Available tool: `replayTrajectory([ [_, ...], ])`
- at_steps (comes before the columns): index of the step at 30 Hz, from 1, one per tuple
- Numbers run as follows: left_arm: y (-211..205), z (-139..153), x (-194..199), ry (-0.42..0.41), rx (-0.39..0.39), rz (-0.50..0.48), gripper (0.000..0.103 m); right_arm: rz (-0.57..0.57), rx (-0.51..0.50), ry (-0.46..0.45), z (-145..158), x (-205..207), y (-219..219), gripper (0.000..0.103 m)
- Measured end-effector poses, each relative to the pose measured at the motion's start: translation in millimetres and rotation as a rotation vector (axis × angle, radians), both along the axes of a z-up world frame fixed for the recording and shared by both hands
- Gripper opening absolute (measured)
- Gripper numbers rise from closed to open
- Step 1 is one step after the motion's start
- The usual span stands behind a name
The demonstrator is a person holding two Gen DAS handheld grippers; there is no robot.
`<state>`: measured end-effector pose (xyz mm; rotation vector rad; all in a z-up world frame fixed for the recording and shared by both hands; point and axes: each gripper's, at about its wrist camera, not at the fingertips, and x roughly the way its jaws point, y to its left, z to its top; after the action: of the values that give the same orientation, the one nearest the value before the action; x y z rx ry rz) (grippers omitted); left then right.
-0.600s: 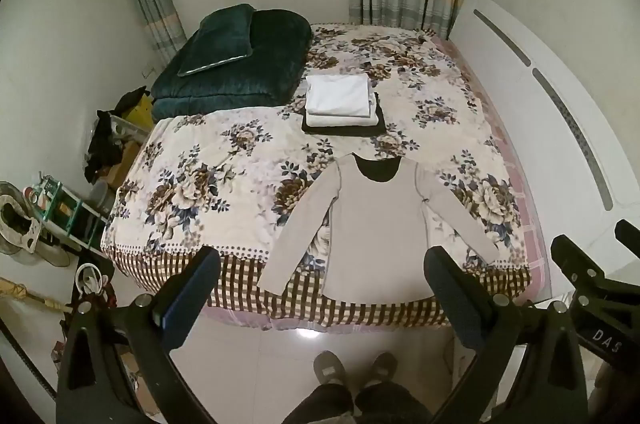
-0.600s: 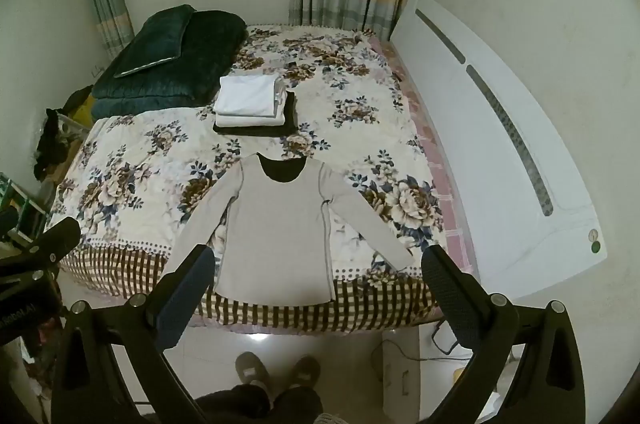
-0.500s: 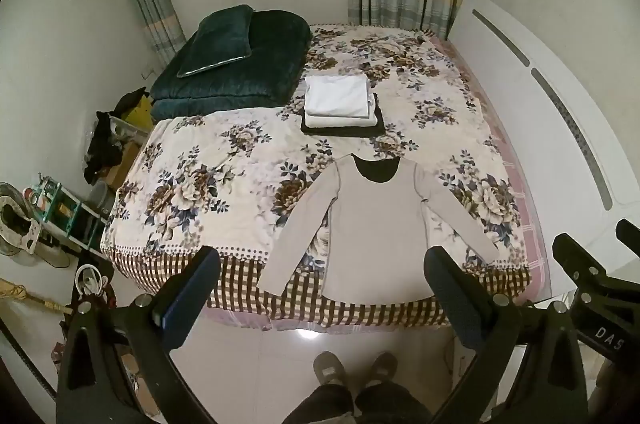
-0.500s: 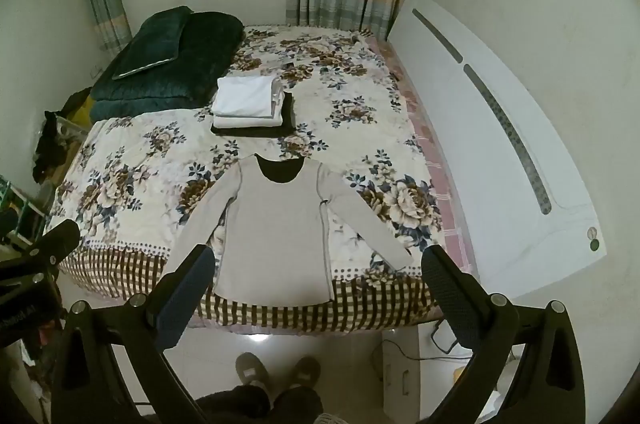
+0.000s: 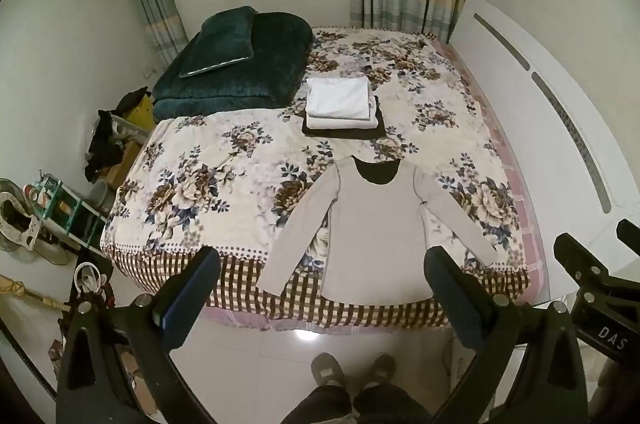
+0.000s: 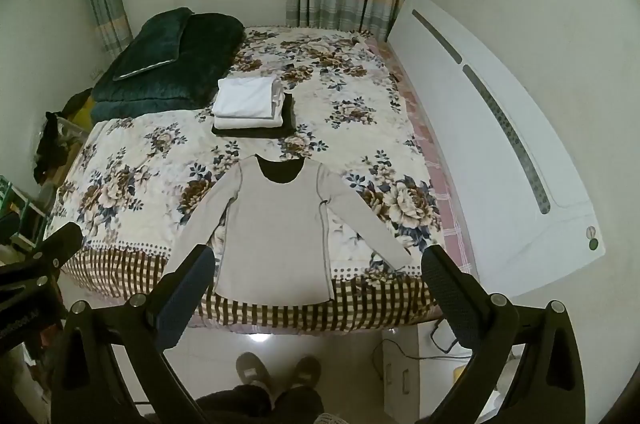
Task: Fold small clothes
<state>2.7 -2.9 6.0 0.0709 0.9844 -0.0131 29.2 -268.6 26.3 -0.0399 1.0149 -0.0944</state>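
A beige long-sleeved top (image 5: 378, 228) lies flat, sleeves spread, at the near edge of the flowered bed (image 5: 224, 167); it also shows in the right wrist view (image 6: 276, 228). My left gripper (image 5: 322, 264) is open and empty, held high above the bed's near edge. My right gripper (image 6: 318, 260) is open and empty, also well above the top. A stack of folded white and black clothes (image 5: 342, 107) lies beyond the top, seen too in the right wrist view (image 6: 250, 107).
A dark green folded quilt with a pillow (image 5: 236, 63) lies at the bed's far left. A white headboard (image 6: 492, 151) runs along the right. Clutter and a fan (image 5: 24, 216) stand on the floor at left. My feet (image 5: 352, 374) are on the tiles.
Both views have shifted very slightly; the top and the stack have not moved. Both grippers stay open.
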Motion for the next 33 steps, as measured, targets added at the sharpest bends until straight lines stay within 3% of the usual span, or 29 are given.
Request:
replayTrajectory([
  [33, 2.4, 17.8, 2.6, -0.034, -0.017, 0.009, 0.103, 0.024, -0.016, -0.023, 25.3, 5.9, 5.1, 0.103],
])
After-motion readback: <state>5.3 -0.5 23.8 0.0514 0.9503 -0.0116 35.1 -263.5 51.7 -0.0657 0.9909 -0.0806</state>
